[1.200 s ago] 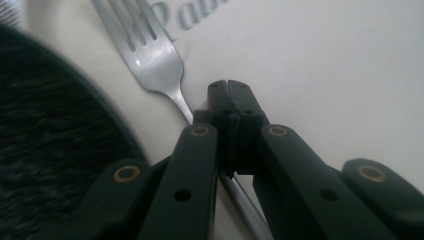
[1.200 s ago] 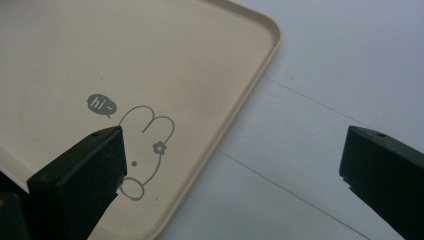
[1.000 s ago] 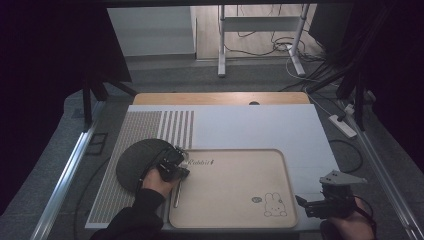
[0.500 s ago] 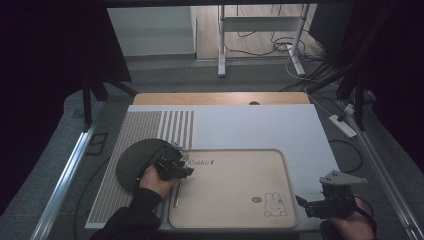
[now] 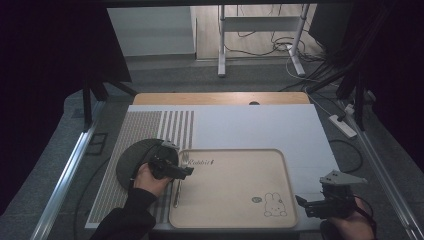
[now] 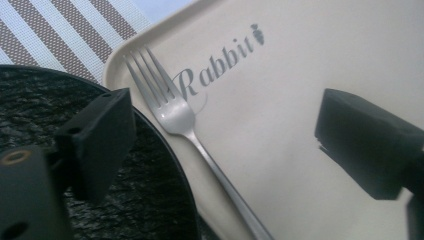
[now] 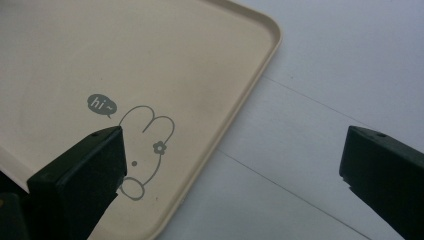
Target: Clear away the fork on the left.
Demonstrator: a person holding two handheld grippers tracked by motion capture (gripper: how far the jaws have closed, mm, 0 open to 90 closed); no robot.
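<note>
A beige tray printed with "Rabbit" and a bunny lies on the mat. A metal fork rests along its left side, tines pointing away from me; the left gripper view shows the fork clearly. A dark round plate sits just left of the tray, its rim overlapping the tray's edge. My left gripper hovers open over the plate's right edge, jaws straddling the fork. My right gripper is open and empty by the tray's near right corner.
A white mat with a brown striped band at its left covers the wooden table. Metal rails run along both sides. A power strip and cables lie on the floor at the right.
My left gripper has shifted slightly right and toward me, over the fork. The right gripper has stayed put.
</note>
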